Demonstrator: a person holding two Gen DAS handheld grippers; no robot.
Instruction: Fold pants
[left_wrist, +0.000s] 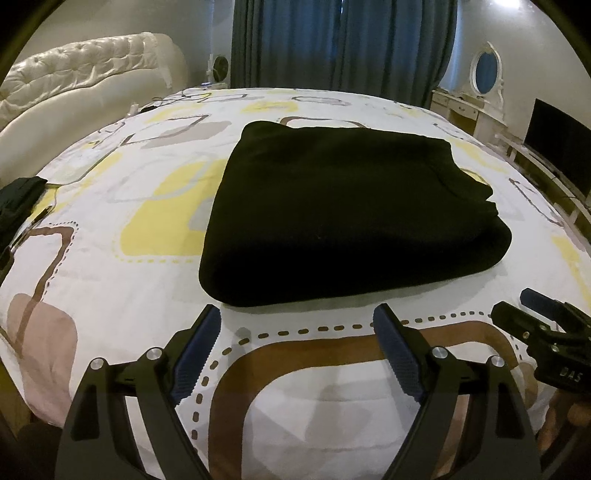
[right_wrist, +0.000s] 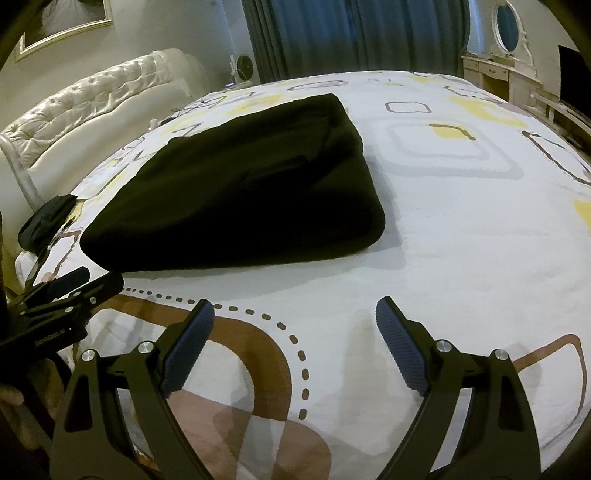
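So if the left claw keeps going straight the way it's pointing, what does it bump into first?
Probably the bedspread. The left gripper is open and empty, tilted down at the bare cover just short of the folded black pants. Depth is hard to judge, so it might catch the pants' near edge instead.

Room pretty dim, warm indoor light from above, no daylight through blue curtains (left_wrist: 343, 40). Heavy fisheye bend, dark vignette in corners of both views. Black pants (left_wrist: 347, 218) basically crushed to solid blob, folds barely readable. Soft shadows on bedspread (right_wrist: 461, 236) under both sets of fingers. Tufted headboard (left_wrist: 85, 70) catches sheen. Focus decent, edges softer.
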